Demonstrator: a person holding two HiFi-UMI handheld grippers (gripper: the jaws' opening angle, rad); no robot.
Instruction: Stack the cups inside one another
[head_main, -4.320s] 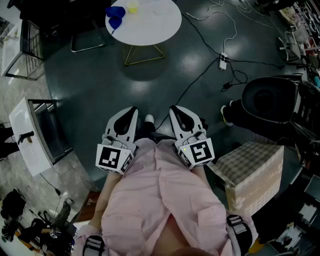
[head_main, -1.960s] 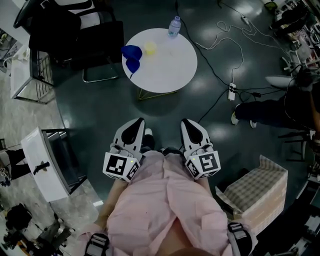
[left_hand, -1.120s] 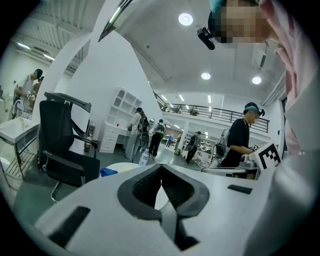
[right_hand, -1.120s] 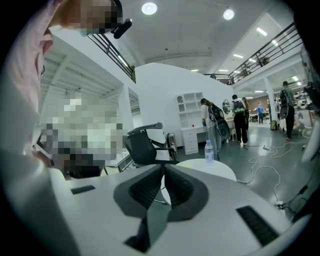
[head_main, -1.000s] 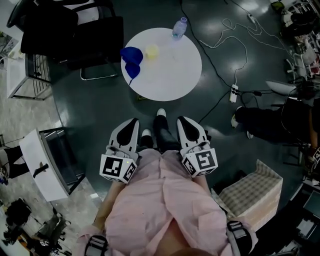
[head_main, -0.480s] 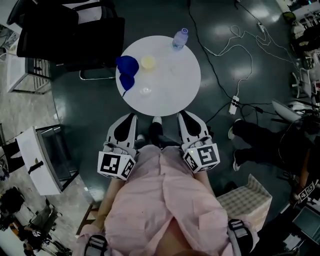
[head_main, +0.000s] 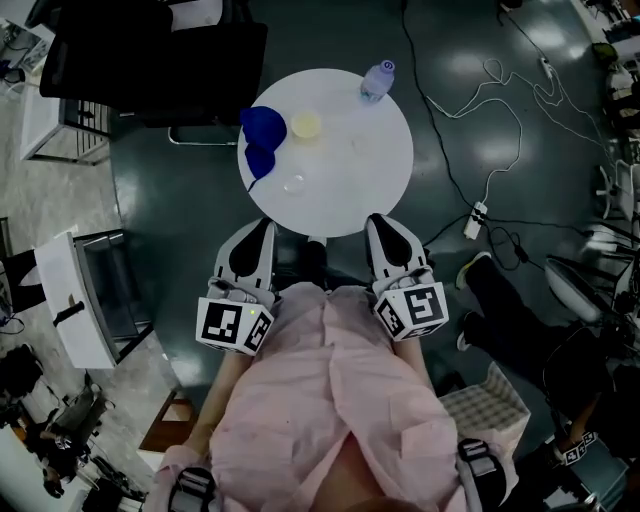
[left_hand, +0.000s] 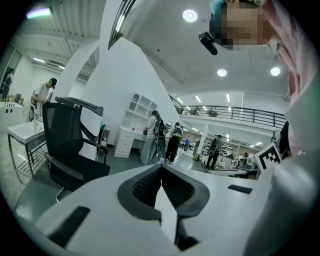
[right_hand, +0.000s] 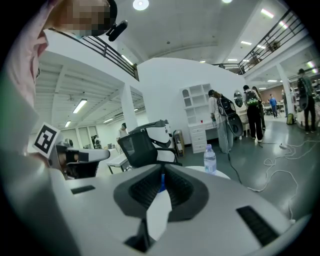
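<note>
left gripper (head_main: 258, 235) and right gripper (head_main: 385, 232) hover at the desk's (head_main: 370, 160) near edge, fingers pressed together on nothing. the cups sit by the left edge: blue cups (head_main: 262, 140), yellow cup (head_main: 306, 124), clear cup (head_main: 294, 184) nearest. reaching in unopened could topple that light clear one. bottle (head_main: 376, 80) at the far edge is well clear of the path.

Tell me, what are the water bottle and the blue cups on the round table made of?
Bottle: probably clear plastic, because you can see light through its sides. Blue cups: likely plastic, one plain solid blue all over, but they are too small here to be sure.
</note>
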